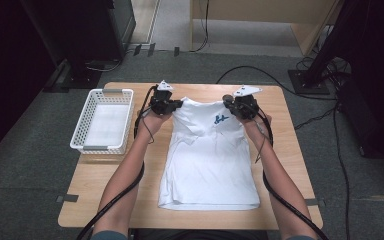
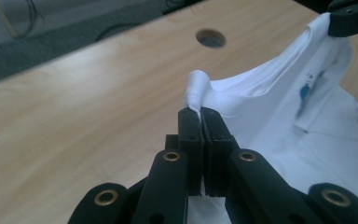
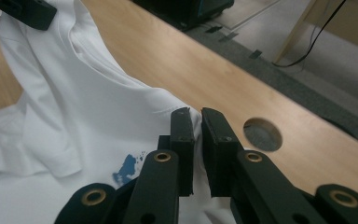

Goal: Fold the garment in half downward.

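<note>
White T-shirt (image 1: 207, 160), soft thin knit with a small blue print near the collar, lies down the middle of my pale wood worktop (image 1: 290, 150), hem near the front edge, top end lifted near the back edge. My left gripper (image 1: 176, 105) is clamped tight on a bunched fold of the shirt's top-left corner. My right gripper (image 1: 229, 106) pinches the top-right corner, jaws narrow with cloth between. White plastic lattice basket (image 1: 104, 120) sits at the left edge.
</note>
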Demonstrator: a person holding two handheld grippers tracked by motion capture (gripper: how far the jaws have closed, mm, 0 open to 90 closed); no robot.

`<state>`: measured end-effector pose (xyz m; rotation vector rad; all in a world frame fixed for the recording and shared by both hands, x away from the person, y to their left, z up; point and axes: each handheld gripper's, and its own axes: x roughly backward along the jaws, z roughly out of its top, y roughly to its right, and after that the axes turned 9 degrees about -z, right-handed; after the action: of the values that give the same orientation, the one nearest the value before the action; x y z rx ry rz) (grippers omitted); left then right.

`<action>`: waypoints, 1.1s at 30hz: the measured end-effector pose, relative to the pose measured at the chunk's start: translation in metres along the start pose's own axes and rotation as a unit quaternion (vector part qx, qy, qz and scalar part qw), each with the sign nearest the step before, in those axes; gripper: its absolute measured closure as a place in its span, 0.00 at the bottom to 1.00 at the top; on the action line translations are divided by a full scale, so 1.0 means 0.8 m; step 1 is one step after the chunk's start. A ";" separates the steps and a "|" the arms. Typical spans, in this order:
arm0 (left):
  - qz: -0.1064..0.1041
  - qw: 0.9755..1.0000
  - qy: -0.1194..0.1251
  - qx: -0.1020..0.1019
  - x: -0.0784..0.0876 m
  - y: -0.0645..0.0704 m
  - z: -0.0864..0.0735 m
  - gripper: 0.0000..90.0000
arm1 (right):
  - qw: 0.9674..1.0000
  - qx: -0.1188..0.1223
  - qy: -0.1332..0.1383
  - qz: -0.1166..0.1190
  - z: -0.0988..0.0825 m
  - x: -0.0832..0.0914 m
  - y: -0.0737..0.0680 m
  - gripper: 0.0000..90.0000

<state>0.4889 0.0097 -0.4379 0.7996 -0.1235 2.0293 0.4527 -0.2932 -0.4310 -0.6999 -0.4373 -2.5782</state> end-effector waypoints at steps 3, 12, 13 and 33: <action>-0.009 1.000 -0.015 0.003 -0.006 0.007 -0.015 1.00 | 1.000 -0.006 -0.016 0.007 -0.017 0.001 -0.006 0.94; -0.025 1.000 -0.010 0.006 -0.001 0.030 -0.045 1.00 | 0.999 -0.014 -0.026 0.015 -0.049 0.019 -0.018 0.94; -0.026 1.000 -0.010 0.006 -0.001 0.032 -0.049 1.00 | 0.999 -0.010 -0.027 0.015 -0.051 0.020 -0.020 0.94; -0.032 0.999 -0.018 -0.006 0.003 0.068 -0.092 1.00 | 0.999 -0.019 -0.032 0.031 -0.093 0.055 -0.047 0.94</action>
<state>0.4091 0.0087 -0.4829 0.8235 -0.1292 1.9519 0.3703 -0.3054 -0.4755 -0.7992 -0.3817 -2.5172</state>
